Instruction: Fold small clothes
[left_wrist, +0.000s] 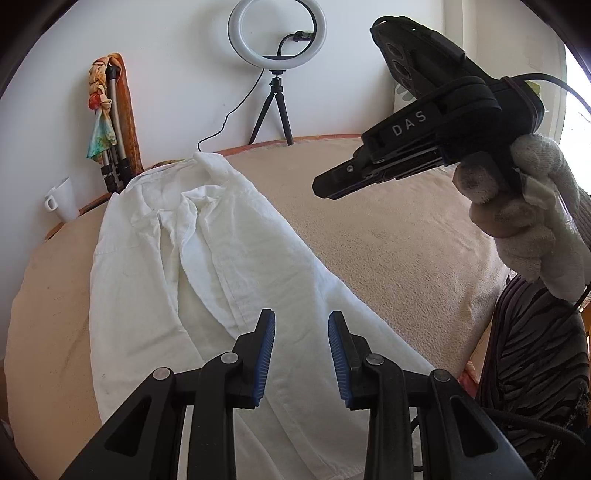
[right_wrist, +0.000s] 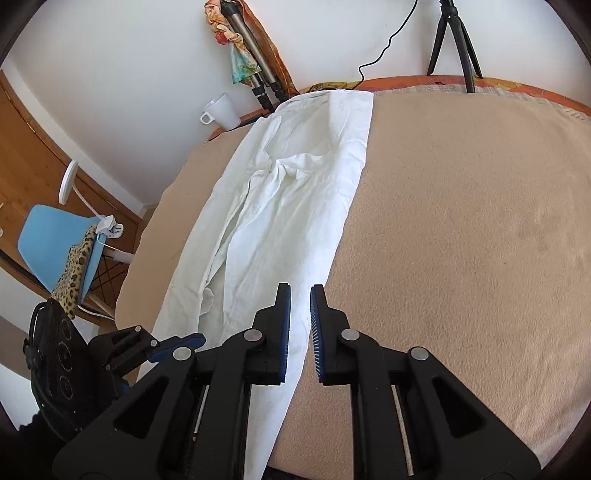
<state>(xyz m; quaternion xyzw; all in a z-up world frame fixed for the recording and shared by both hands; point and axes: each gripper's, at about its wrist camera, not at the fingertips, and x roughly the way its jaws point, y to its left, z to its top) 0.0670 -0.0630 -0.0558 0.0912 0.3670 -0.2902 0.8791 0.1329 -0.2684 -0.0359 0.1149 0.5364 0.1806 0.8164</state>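
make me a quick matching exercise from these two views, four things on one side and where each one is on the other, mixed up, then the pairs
Things:
1. white shirt
2. white mug
3. ring light
4. blue chair

Places:
a. on a small tripod at the far edge, by the wall
b. on the floor beside the table
c. spread lengthwise on the beige cover
d. at the far corner of the table, next to the folded tripod

Pairs: 1-c, 2-d, 3-a, 4-b

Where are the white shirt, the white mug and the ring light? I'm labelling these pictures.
white shirt (right_wrist: 295, 192): right wrist view, middle of the folded fabric.
white mug (left_wrist: 63, 199): left wrist view, its side wall.
ring light (left_wrist: 236, 27): left wrist view, left of the ring.
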